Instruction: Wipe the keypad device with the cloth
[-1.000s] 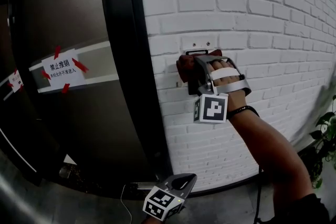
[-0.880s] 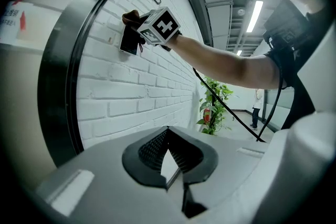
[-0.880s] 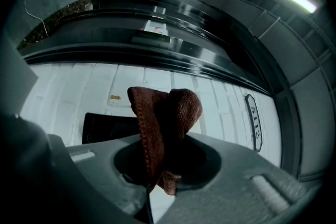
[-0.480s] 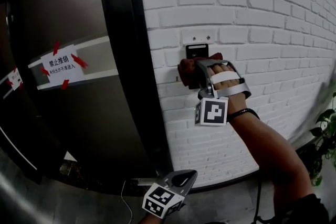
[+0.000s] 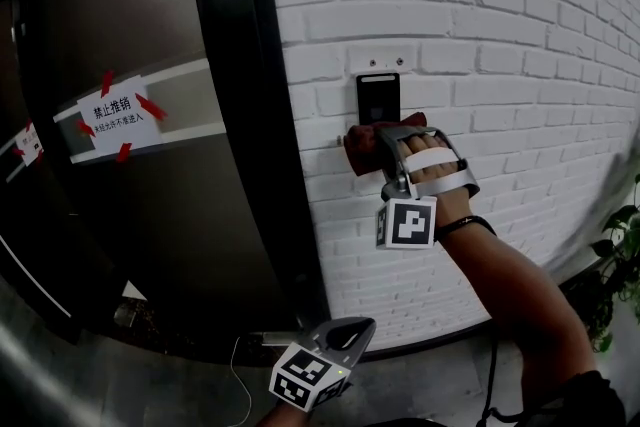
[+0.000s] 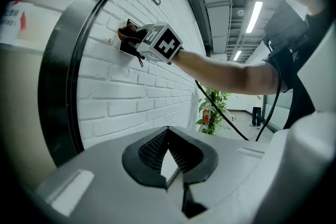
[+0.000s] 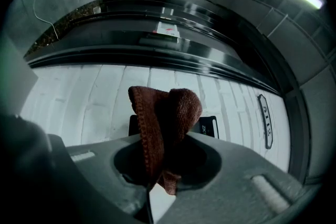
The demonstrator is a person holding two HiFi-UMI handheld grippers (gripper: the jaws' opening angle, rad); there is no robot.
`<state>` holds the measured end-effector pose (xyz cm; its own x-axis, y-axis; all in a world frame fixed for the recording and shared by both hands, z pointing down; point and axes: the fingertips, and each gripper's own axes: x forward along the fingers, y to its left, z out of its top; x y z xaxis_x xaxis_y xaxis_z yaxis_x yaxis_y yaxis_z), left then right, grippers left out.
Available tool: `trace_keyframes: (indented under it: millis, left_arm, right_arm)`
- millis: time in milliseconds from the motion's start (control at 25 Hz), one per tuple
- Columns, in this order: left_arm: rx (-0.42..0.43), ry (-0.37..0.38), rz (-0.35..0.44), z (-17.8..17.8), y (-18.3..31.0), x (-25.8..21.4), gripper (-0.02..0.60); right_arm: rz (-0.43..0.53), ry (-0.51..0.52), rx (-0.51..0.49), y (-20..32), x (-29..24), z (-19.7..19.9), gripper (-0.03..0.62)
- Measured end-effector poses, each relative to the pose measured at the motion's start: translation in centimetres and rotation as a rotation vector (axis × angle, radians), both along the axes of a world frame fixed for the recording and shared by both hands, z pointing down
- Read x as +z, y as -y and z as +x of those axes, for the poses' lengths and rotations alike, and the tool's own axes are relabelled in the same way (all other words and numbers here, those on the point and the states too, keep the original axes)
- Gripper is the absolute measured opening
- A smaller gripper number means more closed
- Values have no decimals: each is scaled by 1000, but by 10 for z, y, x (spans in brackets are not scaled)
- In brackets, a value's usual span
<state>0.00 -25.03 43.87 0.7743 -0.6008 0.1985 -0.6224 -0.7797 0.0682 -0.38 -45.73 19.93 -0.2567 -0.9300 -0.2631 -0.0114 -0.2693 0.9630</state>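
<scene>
1. Reddish-brown terry cloth (image 5: 366, 146) sits bunched in your right claw (image 5: 390, 153), just right of the head view's centre.
2. Your right gripper view shows that claw (image 7: 156, 171) closed on the cloth (image 7: 165, 120), whose folds stand up from between the jaws.
3. In the head view the cloth is against the white painted brick wall (image 5: 500, 35), at the lower end of the small black rectangular keypad device (image 5: 378, 97).
4. That device's upper part shows bare above the cloth. In the right gripper view only a dark corner of it (image 7: 211, 126) peeks out beside the folds.
5. Your right hand (image 5: 436, 167) wraps the gripper's handle, with the marker cube hanging below it.
6. Your left claw (image 5: 338, 347) hangs low at the bottom centre of the head view, well apart from the device.
7. Its own view shows the left claw (image 6: 169, 162) drawn together with nothing between the jaws.
8. A dark curved door frame (image 5: 240, 115) runs down the left of the wall. A white paper notice held by red tape (image 5: 118, 122) sits at the frame's left.
</scene>
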Motion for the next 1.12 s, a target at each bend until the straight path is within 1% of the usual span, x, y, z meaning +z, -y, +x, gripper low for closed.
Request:
trace_keyframes:
  millis: [80, 200, 360, 600, 680, 800, 920, 1120]
  left_arm:
    - [-7, 0, 11, -2, 2, -1, 17]
    - [-10, -12, -4, -3, 2, -1, 17]
    - [-39, -13, 15, -12, 7, -3, 17]
    - [-52, -17, 13, -17, 8, -3, 15]
    - [-51, -19, 13, -16, 7, -3, 17]
    - [-52, -19, 12, -17, 6, -2, 17]
    - [-54, -20, 11, -17, 5, -2, 17]
    - [-61, -20, 8, -20, 3, 0, 17]
  right_arm:
    - [-8, -4, 0, 0, 6, 0, 49]
    - [-19, -9, -2, 0, 15, 0, 49]
    - [-34, -20, 0, 0, 29, 1, 49]
    - [-62, 9, -34, -4, 40, -6, 49]
    - [-69, 3, -26, -3, 44, -4, 49]
    - [-108, 0, -16, -1, 54, -2, 49]
    - [-99, 11, -28, -3, 53, -3, 49]
    - [-102, 8, -18, -2, 57, -2, 49]
